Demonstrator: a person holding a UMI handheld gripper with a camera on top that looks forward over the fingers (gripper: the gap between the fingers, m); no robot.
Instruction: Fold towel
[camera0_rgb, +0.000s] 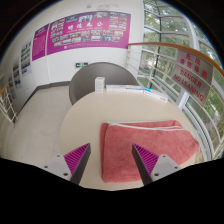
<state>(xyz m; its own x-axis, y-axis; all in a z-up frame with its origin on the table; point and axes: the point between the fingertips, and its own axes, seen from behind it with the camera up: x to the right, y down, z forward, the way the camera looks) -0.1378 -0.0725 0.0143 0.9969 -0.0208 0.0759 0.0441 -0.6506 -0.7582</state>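
From the view along the fingers, the hand-held gripper hangs above a pale round counter, its two fingers spread well apart with nothing between them. Each finger carries a purple pad on its inner face. A pink towel lies flat on the counter, already doubled over, it seems, though the layers are hard to make out. The right-hand finger reaches over the towel's near edge; the left-hand finger sits over bare counter just beside it. Beyond the counter stands a grey chair. Farther back, a magenta poster runs along the wall, and a red-and-white sign hangs by the windows to the right.
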